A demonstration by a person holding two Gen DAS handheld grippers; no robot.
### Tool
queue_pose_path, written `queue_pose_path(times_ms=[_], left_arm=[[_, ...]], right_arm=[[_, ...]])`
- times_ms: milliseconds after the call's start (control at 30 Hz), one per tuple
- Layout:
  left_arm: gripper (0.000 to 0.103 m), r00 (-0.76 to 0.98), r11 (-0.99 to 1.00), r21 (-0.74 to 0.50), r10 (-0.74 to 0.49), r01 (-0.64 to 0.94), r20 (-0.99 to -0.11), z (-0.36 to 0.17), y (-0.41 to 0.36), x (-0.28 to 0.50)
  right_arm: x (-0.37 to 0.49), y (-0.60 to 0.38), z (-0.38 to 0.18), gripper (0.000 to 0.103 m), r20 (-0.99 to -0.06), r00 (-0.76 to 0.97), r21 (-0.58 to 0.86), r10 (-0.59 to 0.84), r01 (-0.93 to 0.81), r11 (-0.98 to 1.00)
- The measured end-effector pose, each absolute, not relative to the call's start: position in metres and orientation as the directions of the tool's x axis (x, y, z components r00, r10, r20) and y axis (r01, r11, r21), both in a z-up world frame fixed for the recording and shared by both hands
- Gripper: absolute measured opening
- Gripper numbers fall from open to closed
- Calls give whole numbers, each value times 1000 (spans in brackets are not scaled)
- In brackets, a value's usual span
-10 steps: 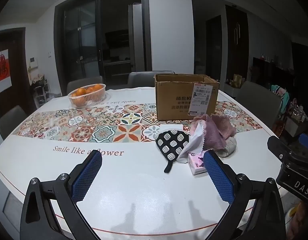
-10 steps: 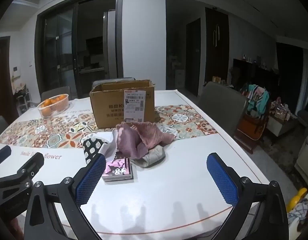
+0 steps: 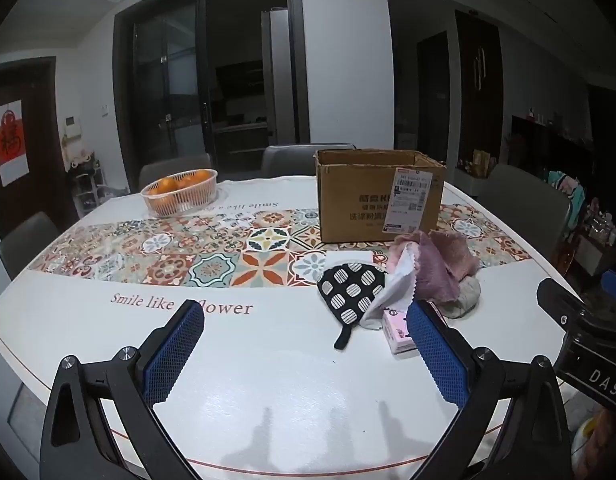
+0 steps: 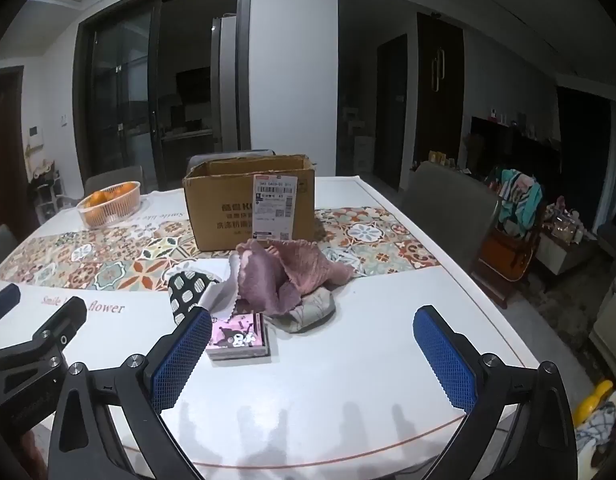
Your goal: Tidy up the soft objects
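Both the left gripper point(image 3: 304, 354) and right gripper point(image 4: 312, 356) hover wide open and empty above the table point(image 4: 348, 392), short of the heap: pink towel point(image 4: 284, 276), spotted mitt point(image 3: 350, 290). Next, seemingly, one closes on cloth for the cardboard box point(image 4: 228, 216).

On the table point(image 3: 268, 360) sit one cardboard box point(image 3: 372, 200), one basket of oranges point(image 3: 180, 198), one spotted mitt point(image 3: 350, 290), one pink cloth point(image 4: 284, 276), one white cloth point(image 3: 392, 292), one grey cloth point(image 4: 308, 312) — and one pink packet point(image 4: 240, 338).
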State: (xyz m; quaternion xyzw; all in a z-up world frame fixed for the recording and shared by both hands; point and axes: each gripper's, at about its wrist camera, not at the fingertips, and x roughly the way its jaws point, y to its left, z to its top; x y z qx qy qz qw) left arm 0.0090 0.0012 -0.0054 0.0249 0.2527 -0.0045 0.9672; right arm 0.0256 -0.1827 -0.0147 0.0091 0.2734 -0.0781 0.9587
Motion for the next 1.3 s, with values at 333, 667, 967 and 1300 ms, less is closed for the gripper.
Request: queue_pose_path(times_ms=[333,667,967,1300], left_arm=[[103,872,998,61,0,35,-490,-7,-3,15],[103,858,997,60,-10,48,-514,-17,-5,27],[103,873,997,61,-1,36,-488,-14,-2,25],[103,892,997,70,19,14,-453,-9,1,15]], right_arm=[[14,-199,-11,103,-549,826,14,-126,159,987],[26,-201,-23,103,-568,814,24,-121,164,986],[25,-201,-21,103,-560,820,38,-120,170,985],[19,-197,-17,103,-543,831,23,-124,163,986]])
